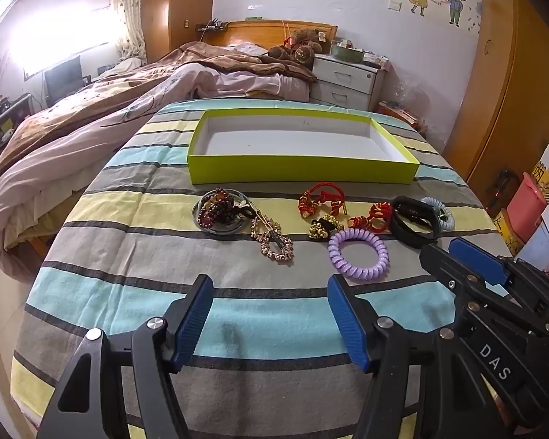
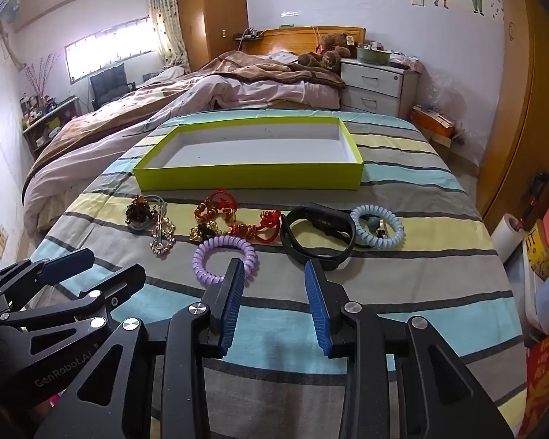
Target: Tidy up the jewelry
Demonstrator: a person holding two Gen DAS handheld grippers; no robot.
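Note:
An empty lime-green box (image 1: 300,172) (image 2: 249,179) stands on the striped cloth. In front of it lies a row of jewelry: a dark bead pile (image 1: 217,211) (image 2: 139,211), a gold chain bracelet (image 1: 272,241) (image 2: 163,238), red knotted cords (image 1: 320,199) (image 2: 216,206), a purple coil band (image 1: 358,254) (image 2: 225,256), a black wristband (image 1: 415,221) (image 2: 316,234), a pale blue coil band (image 1: 441,212) (image 2: 377,230). My left gripper (image 1: 271,289) is open and empty, short of the row. My right gripper (image 2: 274,272) is open and empty, just before the purple band and the wristband; it also shows in the left wrist view (image 1: 454,252).
The table (image 1: 238,314) is covered by a striped cloth. A bed with rumpled blankets (image 1: 102,109) lies to the left and behind. A white nightstand (image 1: 347,77) is behind the box. Boxes and bags (image 1: 538,212) stand at the right.

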